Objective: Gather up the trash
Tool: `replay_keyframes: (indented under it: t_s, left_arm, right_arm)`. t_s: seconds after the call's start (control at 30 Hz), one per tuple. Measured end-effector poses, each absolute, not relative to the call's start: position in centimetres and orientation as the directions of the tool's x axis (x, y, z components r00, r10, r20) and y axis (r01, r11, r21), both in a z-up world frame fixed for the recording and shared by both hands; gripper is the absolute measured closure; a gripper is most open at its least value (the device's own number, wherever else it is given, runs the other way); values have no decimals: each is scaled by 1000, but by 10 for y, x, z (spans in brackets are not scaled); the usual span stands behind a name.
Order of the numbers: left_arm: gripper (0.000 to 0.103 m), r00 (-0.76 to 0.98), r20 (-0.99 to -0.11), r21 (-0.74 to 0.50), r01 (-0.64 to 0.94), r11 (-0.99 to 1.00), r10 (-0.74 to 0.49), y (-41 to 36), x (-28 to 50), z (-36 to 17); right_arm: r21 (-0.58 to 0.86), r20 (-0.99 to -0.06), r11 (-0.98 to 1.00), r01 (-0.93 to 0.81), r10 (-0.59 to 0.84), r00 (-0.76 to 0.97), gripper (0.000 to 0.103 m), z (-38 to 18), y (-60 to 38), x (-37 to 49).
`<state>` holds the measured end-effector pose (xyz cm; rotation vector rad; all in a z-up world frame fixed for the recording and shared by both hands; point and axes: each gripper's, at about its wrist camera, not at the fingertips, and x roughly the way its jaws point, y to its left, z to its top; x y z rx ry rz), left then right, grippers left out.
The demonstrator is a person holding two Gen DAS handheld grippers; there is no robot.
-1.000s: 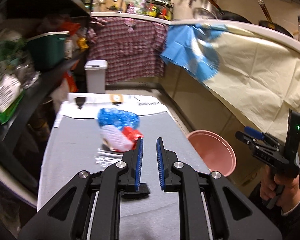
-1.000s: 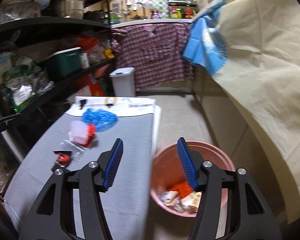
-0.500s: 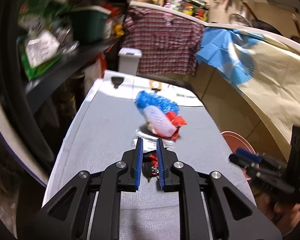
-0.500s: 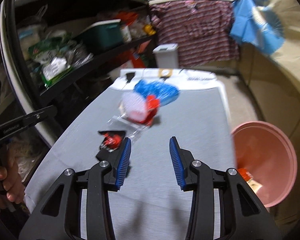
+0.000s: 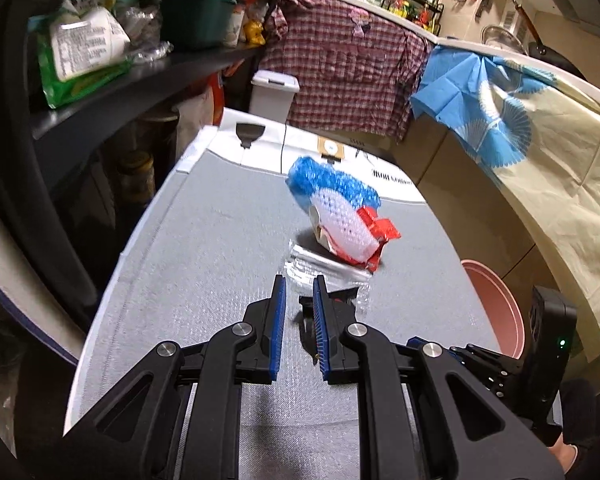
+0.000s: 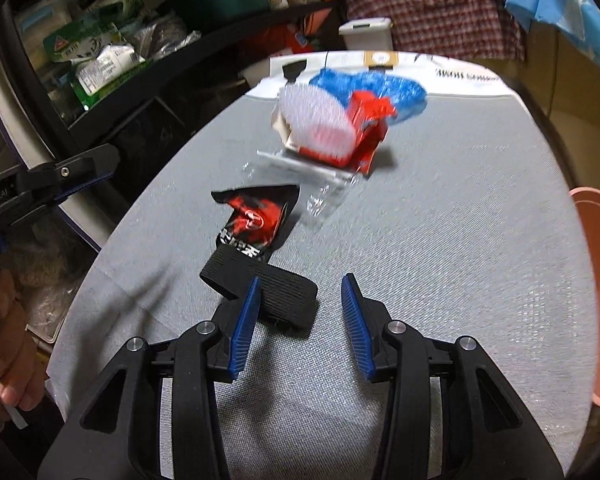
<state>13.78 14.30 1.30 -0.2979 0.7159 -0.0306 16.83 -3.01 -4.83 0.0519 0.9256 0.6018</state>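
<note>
Trash lies on the grey table [image 6: 460, 240]: a black-and-red wrapper [image 6: 256, 220], a clear plastic wrapper [image 6: 312, 188], a white foam net on a red packet [image 6: 320, 128] and a blue plastic bag [image 6: 380, 88]. My right gripper [image 6: 300, 284] hovers low over the near end of the black-and-red wrapper. Its jaws are closing, its left finger overlaps the wrapper, and neither pad presses on it. My left gripper [image 5: 298, 292] stands just before the same wrapper [image 5: 342, 300]. Only a narrow gap shows between its jaws, and nothing is in it.
A pink basin [image 5: 496, 312] sits on the floor right of the table. Dark shelves with bags and a green box [image 5: 196, 4] run along the left. A white bin [image 5: 274, 92] stands beyond the far end. A hand [image 6: 4, 344] holds the left gripper's handle.
My right gripper swung left from over the pink basin to low over the table, and its jaws narrowed. My left gripper sank closer to the black-and-red wrapper.
</note>
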Motion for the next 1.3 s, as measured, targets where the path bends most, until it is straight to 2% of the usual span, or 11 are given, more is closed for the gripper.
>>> replay_keyframes:
  t_s: [0.1,0.2,0.37,0.4,0.47,0.53,0.73,1.07,1.3]
  left_arm:
    - [89,740,-649,-322,-59,945,-175,142,143,5]
    - [89,721,-664,-332,-46,942,-199,137,151,-4]
    - [87,672,-705,-333,-29,942,-229,125,167,-24]
    - [83,659,-715,-333,-24,943,-235,122,170,-28]
    - [62,644,-729,-321,-20,947,-234,117,174,-34]
    - [58,632,-743,-298,-17,954,-221,112,177,-39]
    - [57,588,-784,-267,-30,963,-199,108,187,-54]
    - [57,580,-797,-221,-18,975,-170,100,194,-57]
    - [61,600,-785,-196,-6,981,-154,96,187,-50]
  right_arm:
    - [300,-731,826,-477,520,441,87,-47,-29,168]
    - [304,-722,830,-469,521,455,95,-43,-35,170]
    - [290,-703,873,-391,472,532,96,-35,-60,177]
    - [294,-702,883,-366,459,544,96,-34,-67,180]
    - [303,-700,892,-334,447,557,96,-34,-74,184]
    - [287,-706,901,-324,428,565,96,-36,-76,188]
    - [299,-720,902,-312,428,547,96,-43,-80,194]
    - [287,-723,905,-315,421,548,96,-45,-75,194]
    - [263,-714,908,-326,410,567,96,-40,-74,189]
